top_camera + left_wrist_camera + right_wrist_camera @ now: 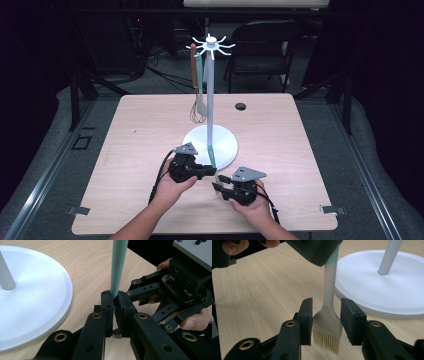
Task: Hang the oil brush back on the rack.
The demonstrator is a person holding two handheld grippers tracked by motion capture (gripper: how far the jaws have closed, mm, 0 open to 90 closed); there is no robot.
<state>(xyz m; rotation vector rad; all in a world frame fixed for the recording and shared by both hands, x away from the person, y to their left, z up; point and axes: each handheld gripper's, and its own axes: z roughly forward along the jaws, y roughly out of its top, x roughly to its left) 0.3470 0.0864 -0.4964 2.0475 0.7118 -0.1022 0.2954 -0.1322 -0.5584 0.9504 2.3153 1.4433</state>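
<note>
Silicone brush (329, 315) stands nearly upright beside the white stand base (225, 145), bristles down. The left gripper (114, 302) pinches its teal handle; the right gripper's (327, 320) fingers (305, 317) sit spread around its head.

A white metal rack stand (210, 100) with a round base (225, 142) rises at the centre of the light wooden table (130, 150), blocking the middle. A wooden-handled whisk (196, 90) hangs on its left side. Both side edges and the far corners lie open for a hand to pass.
</note>
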